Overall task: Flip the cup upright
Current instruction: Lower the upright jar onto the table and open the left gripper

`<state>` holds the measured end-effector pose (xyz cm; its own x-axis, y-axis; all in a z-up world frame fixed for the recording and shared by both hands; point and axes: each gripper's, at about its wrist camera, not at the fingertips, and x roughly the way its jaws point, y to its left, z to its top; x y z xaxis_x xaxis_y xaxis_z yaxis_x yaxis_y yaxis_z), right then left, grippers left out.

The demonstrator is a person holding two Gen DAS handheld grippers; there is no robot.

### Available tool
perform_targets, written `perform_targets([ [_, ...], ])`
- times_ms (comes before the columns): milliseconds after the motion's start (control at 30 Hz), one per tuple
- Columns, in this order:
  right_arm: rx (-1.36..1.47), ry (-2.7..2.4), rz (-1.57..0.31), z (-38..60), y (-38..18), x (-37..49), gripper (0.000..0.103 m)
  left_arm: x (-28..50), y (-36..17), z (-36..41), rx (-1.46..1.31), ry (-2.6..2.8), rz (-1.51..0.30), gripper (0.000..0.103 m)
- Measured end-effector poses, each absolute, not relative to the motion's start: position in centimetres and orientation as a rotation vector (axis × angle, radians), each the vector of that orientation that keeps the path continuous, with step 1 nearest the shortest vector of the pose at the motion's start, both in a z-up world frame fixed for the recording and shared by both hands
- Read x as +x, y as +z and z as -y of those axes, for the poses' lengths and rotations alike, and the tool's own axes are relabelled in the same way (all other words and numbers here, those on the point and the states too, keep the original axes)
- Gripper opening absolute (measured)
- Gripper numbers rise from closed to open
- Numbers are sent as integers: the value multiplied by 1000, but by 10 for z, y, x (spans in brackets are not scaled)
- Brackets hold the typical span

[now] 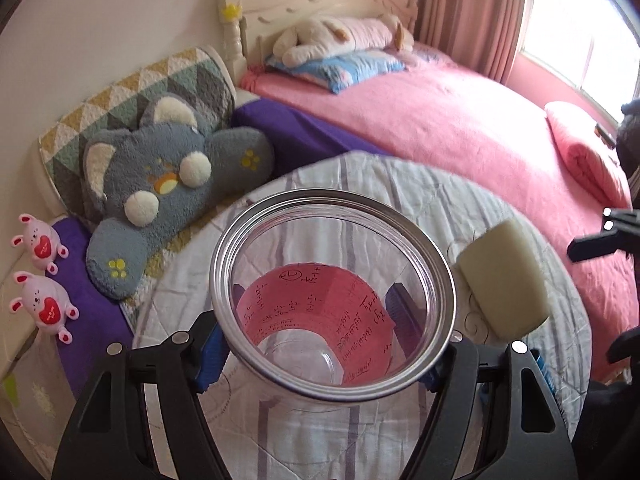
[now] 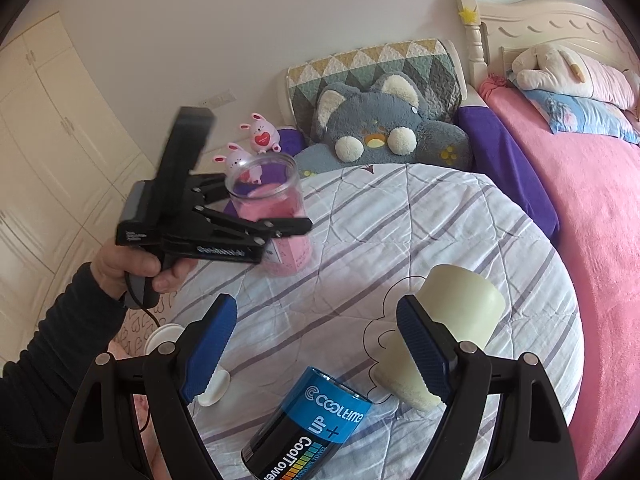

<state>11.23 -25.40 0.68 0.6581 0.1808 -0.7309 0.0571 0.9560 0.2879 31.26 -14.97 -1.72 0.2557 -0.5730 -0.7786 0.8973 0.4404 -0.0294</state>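
Observation:
A clear plastic cup (image 1: 332, 304) with a pink printed label stands mouth up between my left gripper's (image 1: 320, 344) blue pads, which are shut on its sides. In the right wrist view the same cup (image 2: 276, 216) stands upright on the striped cloth with the left gripper (image 2: 256, 232) clamped around its middle. My right gripper (image 2: 316, 348) is open and empty above the near part of the table. A pale cream cup (image 2: 444, 328) lies upside down just right of it; it also shows in the left wrist view (image 1: 502, 276).
A blue CoolTime can (image 2: 308, 428) lies on its side near the front. A round table with a striped white cloth (image 2: 400, 216) carries everything. A grey plush pillow (image 1: 168, 184), two pink bunny toys (image 1: 40, 280) and a pink bed (image 1: 460, 120) lie behind.

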Motion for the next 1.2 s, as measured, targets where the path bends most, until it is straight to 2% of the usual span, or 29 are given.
perform_targets([
  [100,299,67,-852,251,6,113,83,324,-12,150,405,-1063,-790,74],
  [333,288,78,-880,240,-2,118,83,330,-54,151,440,-1054,-772,73],
  [867,272,77,-895,229,-3,125,83,312,-54,131,472,-1068,-675,74],
  [900,272,76,-894,228,-3,125,83,312,-54,130,473,-1068,-674,75],
  [1033,268,74,-889,226,-1,125,83,311,-52,124,476,-1073,-664,93],
  [1200,271,75,-884,225,1,125,83,308,-44,118,483,-1072,-636,98],
])
